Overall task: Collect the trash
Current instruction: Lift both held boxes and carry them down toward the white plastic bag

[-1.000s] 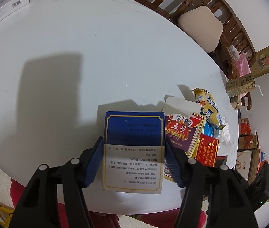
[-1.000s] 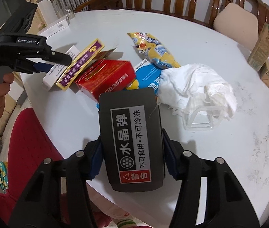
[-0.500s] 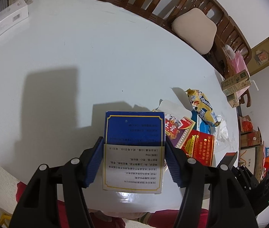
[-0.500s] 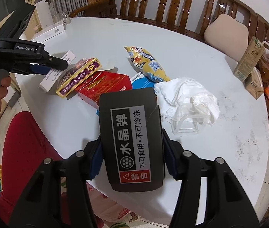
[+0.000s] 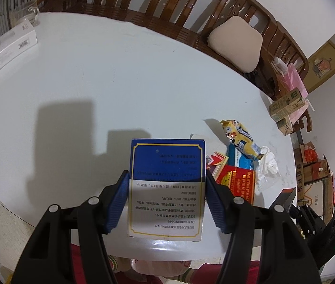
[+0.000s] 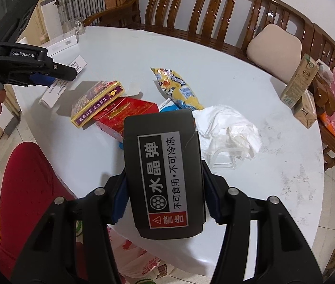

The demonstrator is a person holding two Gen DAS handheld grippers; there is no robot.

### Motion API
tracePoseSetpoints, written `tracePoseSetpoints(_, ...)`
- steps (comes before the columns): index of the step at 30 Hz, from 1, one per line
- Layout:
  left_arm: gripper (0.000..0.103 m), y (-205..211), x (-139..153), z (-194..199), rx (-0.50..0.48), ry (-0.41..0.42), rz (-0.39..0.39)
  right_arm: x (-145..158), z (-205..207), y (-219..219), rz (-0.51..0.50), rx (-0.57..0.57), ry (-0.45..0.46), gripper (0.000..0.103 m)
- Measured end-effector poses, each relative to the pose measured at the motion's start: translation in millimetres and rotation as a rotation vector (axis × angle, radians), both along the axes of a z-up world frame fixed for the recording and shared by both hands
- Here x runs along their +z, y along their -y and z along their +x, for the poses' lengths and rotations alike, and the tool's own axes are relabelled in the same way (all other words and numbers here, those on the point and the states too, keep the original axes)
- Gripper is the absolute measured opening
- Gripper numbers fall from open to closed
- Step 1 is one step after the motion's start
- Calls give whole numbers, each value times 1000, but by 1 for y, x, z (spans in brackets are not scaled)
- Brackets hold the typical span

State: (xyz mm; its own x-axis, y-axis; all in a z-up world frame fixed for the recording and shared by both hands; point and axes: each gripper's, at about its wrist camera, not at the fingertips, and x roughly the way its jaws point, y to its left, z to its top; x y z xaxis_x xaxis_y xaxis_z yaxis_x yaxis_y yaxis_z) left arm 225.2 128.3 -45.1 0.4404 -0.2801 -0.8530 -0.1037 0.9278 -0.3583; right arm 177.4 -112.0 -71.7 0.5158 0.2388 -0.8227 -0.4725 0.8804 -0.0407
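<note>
Left claw (image 5: 167, 203) clamps blue box (image 5: 167, 187); right claw (image 6: 163, 198) clamps black box (image 6: 163, 177).

A home dining room is indicated by a round white table (image 6: 273, 165), carved wooden chairs (image 6: 214, 11), a radiator (image 6: 82, 0) and stacked cartons (image 5: 314, 172).

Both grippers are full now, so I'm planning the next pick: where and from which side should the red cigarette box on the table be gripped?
Probably across the red cigarette box by its two long side faces, coming from above. It lies flat, with the purple-and-gold box leaning over its left end and the black box in the right gripper hiding its near corner, so its middle is the freest part.
</note>
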Motion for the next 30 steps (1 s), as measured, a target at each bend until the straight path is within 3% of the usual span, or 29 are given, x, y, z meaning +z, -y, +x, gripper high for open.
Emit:
tracePoseSetpoints(16,60,21,51,-32,-89,109,43,54,-31,19,41,-66,117,54)
tracePoseSetpoints(30,60,66,87,-93,-261,183,53,101,-99,28,52,-82,227,54)
